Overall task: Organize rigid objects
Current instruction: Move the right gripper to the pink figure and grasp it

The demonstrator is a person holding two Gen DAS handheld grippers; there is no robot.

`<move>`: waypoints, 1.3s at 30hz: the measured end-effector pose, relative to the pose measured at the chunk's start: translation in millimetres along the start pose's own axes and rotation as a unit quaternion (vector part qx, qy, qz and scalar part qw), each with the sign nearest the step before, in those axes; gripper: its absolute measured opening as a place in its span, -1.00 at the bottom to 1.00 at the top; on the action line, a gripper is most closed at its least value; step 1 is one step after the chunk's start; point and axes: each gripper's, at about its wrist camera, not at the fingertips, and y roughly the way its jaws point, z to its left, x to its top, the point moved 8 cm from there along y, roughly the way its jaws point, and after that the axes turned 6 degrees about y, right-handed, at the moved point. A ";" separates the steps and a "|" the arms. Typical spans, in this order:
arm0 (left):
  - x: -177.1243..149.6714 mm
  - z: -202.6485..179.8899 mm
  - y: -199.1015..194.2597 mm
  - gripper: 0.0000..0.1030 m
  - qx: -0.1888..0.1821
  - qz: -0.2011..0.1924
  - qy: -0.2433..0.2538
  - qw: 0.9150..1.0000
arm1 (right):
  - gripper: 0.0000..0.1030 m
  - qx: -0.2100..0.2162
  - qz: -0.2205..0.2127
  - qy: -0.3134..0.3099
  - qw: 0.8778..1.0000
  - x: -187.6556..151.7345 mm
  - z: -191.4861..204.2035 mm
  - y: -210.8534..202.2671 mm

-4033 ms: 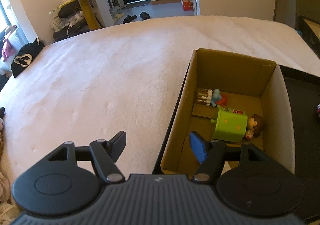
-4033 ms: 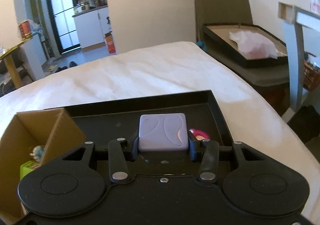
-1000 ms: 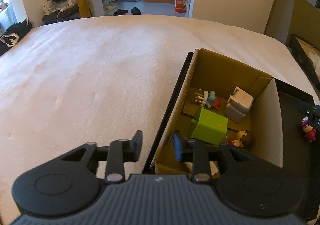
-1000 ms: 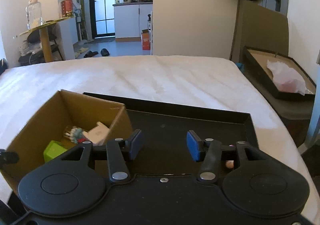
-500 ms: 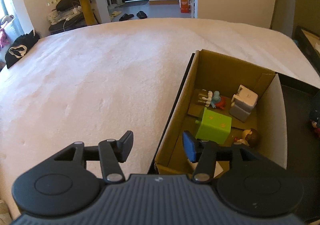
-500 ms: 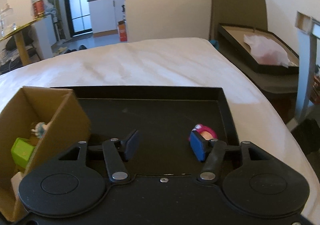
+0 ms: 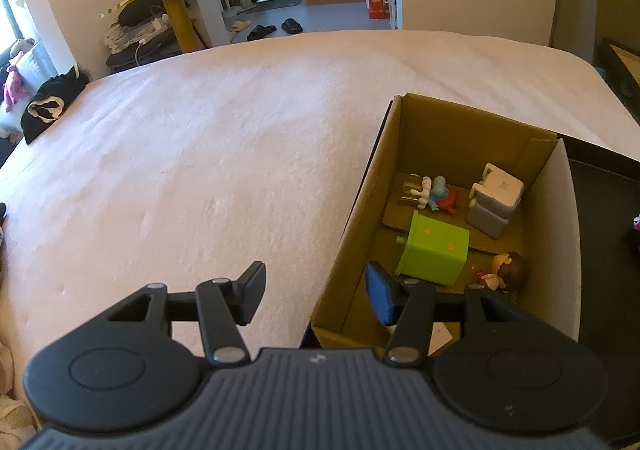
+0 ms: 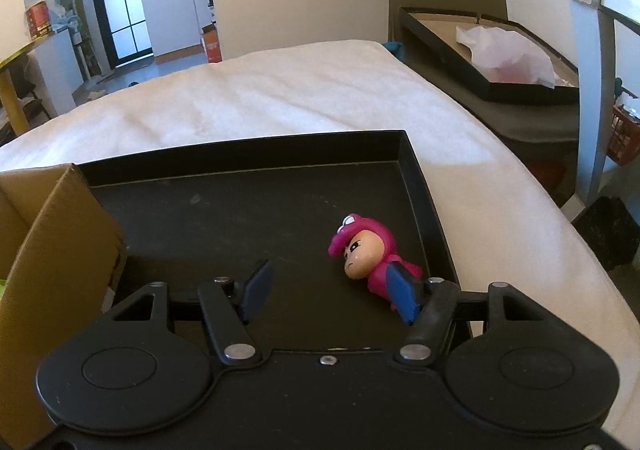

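Pale bedspread (image 7: 200,154) has loads of free room left of the cardboard box (image 7: 452,138), while on the black tray (image 8: 248,210) the right hand-held gripper (image 8: 328,292), jaws just widening, half-hides the pink figurine (image 8: 366,254), untouched; left hand-held gripper (image 7: 316,298) gapes empty.

Left gripper (image 7: 316,298): black linkage arms, silver rivets, ribbed grey housing, blue pad. Right gripper (image 8: 328,290): black, blue pads (image 8: 402,298).

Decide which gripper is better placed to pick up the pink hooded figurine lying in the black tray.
Right gripper: its open jaws are beside the pink hooded figurine; the left gripper hovers at the cardboard box.
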 end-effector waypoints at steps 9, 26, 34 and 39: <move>1.0 -2.8 0.3 0.05 0.010 0.003 0.006 1.000 | -0.18 0.014 0.028 0.016 0.999 -10.7 -0.7 7.7; 1.4 -3.2 4.1 0.05 0.006 0.007 0.007 1.000 | 0.47 -0.022 -0.043 0.007 0.999 14.6 -15.5 8.2; 0.9 -2.5 3.0 0.05 0.005 0.003 0.006 1.000 | 0.36 0.021 -0.021 0.018 0.999 6.6 0.6 1.3; 0.7 -3.0 1.7 0.05 0.005 0.000 0.008 1.000 | 0.31 0.018 -0.036 0.003 0.999 9.4 4.5 -3.6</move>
